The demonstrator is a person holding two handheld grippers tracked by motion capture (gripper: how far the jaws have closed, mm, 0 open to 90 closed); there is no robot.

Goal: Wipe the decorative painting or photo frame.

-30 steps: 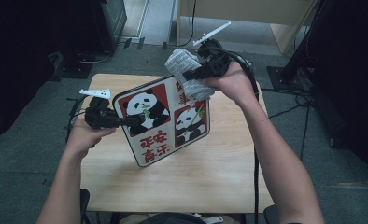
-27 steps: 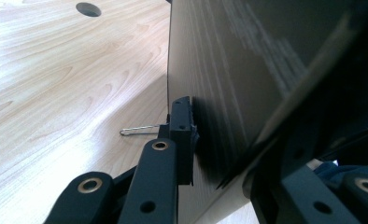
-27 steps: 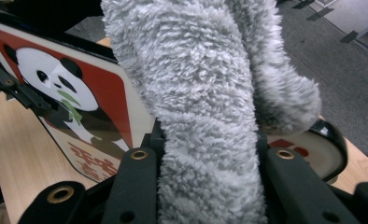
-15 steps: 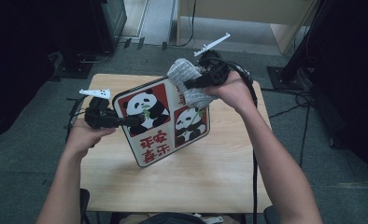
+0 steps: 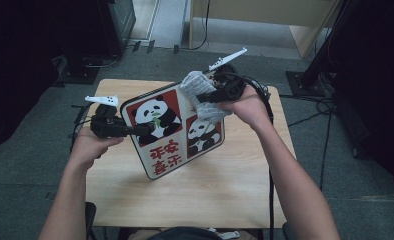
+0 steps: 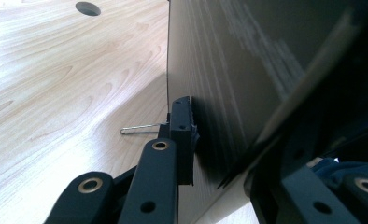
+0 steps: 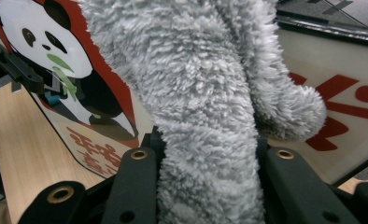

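Note:
A board (image 5: pixel 170 145) printed with pandas and red characters stands tilted over the wooden table (image 5: pixel 210 195). My left gripper (image 5: pixel 145 129) is shut on its left edge. In the left gripper view the jaws (image 6: pixel 229 154) clamp the board's dark back (image 6: pixel 233 60). My right gripper (image 5: pixel 212 97) is shut on a grey fluffy cloth (image 5: pixel 208 112), which lies against the board's upper right face. The right gripper view has the cloth (image 7: pixel 191 84) bulging between the jaws (image 7: pixel 205 168), with the panda print (image 7: pixel 28 32) behind it.
A round cable hole (image 6: pixel 88 8) is in the tabletop (image 6: pixel 56 70), and a thin metal wire (image 6: pixel 140 129) pokes out by the left jaw. A dark cabinet (image 5: pixel 117 20) stands behind the table. A stand base (image 5: pixel 305 80) and cables lie on the floor at the right.
My right gripper has moved down with the cloth along the board's upper right face. The left gripper and the board have stayed where they were.

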